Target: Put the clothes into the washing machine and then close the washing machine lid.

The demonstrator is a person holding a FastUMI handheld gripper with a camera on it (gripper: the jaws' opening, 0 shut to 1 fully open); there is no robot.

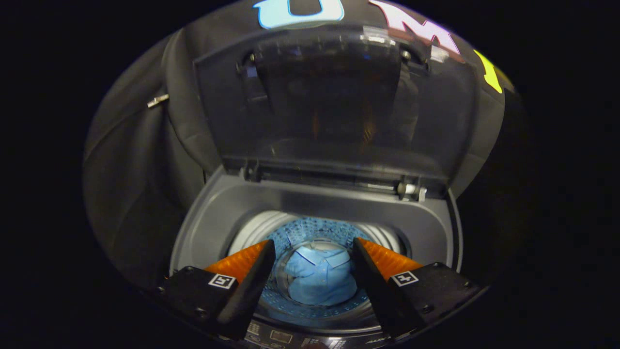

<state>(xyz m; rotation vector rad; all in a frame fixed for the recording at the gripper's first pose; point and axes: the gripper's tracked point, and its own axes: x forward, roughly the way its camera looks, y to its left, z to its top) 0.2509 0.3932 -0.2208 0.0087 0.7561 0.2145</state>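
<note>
the tool (314, 252) is hovering above the washing machine (213, 213), fingers spread wide, gripping nothing; the blue shirt (319, 278) is lying in the drum, lid (334, 102) standing upright.

Black cloth wall (131, 160) behind, w/ small metal clip (158, 101), maybe a zipper pull.

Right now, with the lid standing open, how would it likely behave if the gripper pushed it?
The lid probably swings on its rear hinge rather than bending, since it looks like a rigid panel. It may drop shut once tipped forward. The gripper is open above the shirt.
</note>
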